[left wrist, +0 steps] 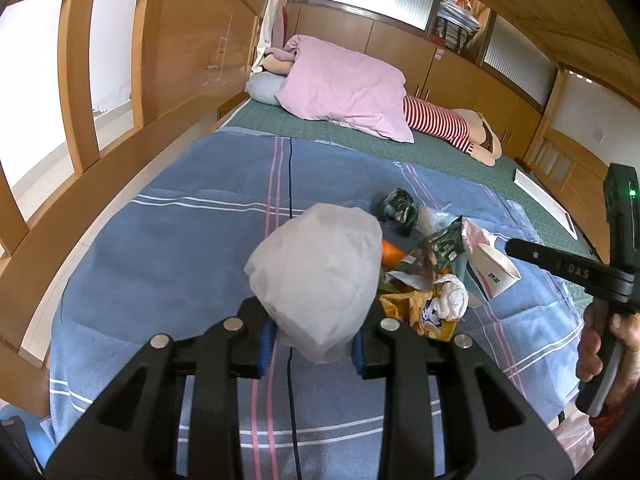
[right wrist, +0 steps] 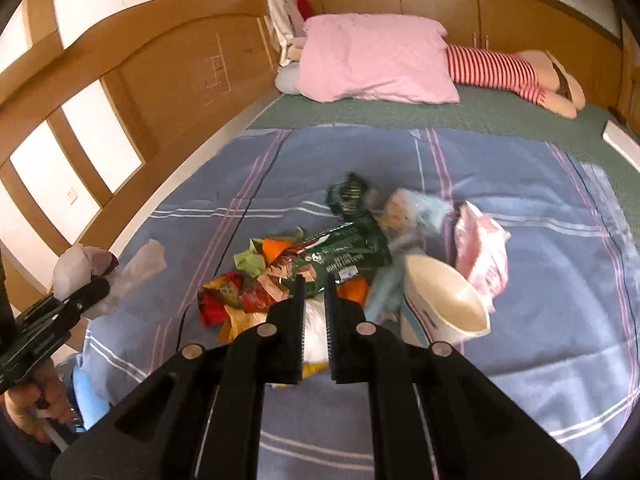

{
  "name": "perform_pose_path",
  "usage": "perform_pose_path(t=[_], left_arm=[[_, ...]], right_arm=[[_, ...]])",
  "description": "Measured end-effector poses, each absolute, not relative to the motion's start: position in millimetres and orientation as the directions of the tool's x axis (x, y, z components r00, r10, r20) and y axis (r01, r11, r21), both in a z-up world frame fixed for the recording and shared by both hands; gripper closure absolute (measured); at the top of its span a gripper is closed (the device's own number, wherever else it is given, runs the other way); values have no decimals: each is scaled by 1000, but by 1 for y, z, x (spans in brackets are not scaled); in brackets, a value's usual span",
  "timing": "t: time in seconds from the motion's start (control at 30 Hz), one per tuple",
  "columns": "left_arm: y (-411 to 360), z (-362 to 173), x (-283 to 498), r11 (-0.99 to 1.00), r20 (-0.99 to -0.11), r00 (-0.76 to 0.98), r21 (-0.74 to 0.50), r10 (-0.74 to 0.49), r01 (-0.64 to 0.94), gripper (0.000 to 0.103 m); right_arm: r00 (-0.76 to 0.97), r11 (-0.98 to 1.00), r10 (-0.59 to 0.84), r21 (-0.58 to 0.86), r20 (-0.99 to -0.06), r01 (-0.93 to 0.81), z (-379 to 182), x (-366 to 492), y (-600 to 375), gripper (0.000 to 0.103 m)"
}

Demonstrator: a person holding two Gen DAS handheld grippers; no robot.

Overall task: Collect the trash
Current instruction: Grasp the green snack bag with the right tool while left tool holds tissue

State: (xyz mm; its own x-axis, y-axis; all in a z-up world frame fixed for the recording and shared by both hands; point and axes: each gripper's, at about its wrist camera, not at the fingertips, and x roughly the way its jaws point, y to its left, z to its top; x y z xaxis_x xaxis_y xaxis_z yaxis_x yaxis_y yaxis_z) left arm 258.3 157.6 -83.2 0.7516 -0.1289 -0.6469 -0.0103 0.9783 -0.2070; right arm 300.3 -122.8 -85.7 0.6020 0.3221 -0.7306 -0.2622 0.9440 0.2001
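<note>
The left gripper [left wrist: 314, 344] pinches a pale, see-through plastic bag [left wrist: 316, 276] between its blue-padded fingers [left wrist: 266, 344]; the bag bulges up toward twelve o'clock from the jaws and hides part of the litter behind it. In the right wrist view the same gripper sits at about eight o'clock of the pile, well apart from it, with the bag bunched at its tips. The trash pile [right wrist: 320, 264] lies in the middle of a blue striped blanket [right wrist: 540, 320]: red and orange wrappers [right wrist: 240, 296] on its left, a dark green snack packet [right wrist: 344, 256] in the centre, a tipped white paper cup [right wrist: 448, 304] at about two o'clock of the right gripper [right wrist: 315, 300], and a pink wrapper [right wrist: 480, 252] beyond the cup. The right gripper's jaws are drawn close together with a narrow gap, directly over a crumpled white tissue [right wrist: 314, 336] at the pile's near edge; whether the pads actually press it I cannot tell. A pink pillow [right wrist: 376, 64] lies at twelve o'clock.
</note>
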Motion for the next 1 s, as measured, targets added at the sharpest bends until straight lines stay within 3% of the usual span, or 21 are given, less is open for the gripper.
perform_pose_path(t=[0.03, 0.1, 0.17, 0.3, 0.43, 0.5, 0.53, 0.63, 0.87, 1.0], left_arm=[[158, -83, 258, 978, -647, 752, -206, -127, -12, 73], [158, -84, 258, 978, -650, 749, -208, -127, -14, 73], [159, -84, 258, 978, -652, 747, -208, -128, -14, 73], [160, -84, 258, 978, -650, 749, -208, -130, -10, 73], [160, -84, 258, 978, -646, 751, -207, -137, 0, 73], [161, -83, 258, 978, -641, 754, -211, -142, 4, 73], [161, -83, 258, 977, -640, 755, -213, -144, 6, 73], [163, -81, 257, 975, -632, 759, -223, -157, 17, 73], [160, -74, 249, 954, -580, 774, -285, -253, 98, 73], [158, -71, 247, 915, -546, 756, -364, -362, 176, 73]], right_arm=[[599, 949, 310, 200, -738, -244, -87, 300, -125, 92], [591, 954, 297, 216, -750, -206, -92, 304, -128, 76], [592, 954, 299, 254, -748, -161, -98, 311, -125, 32], [561, 956, 290, 264, -776, -129, -115, 340, -105, 28], [501, 979, 206, 182, -841, -97, -140, 367, -74, 26], [488, 989, 142, 105, -861, -104, -154, 373, -60, 30], [486, 988, 143, 98, -862, -116, -159, 373, -59, 58], [494, 976, 214, 164, -843, -142, -161, 367, -63, 93], [669, 963, 268, 175, -693, -204, -97, 318, -97, 94], [678, 939, 345, 242, -649, -247, -67, 286, -122, 94]])
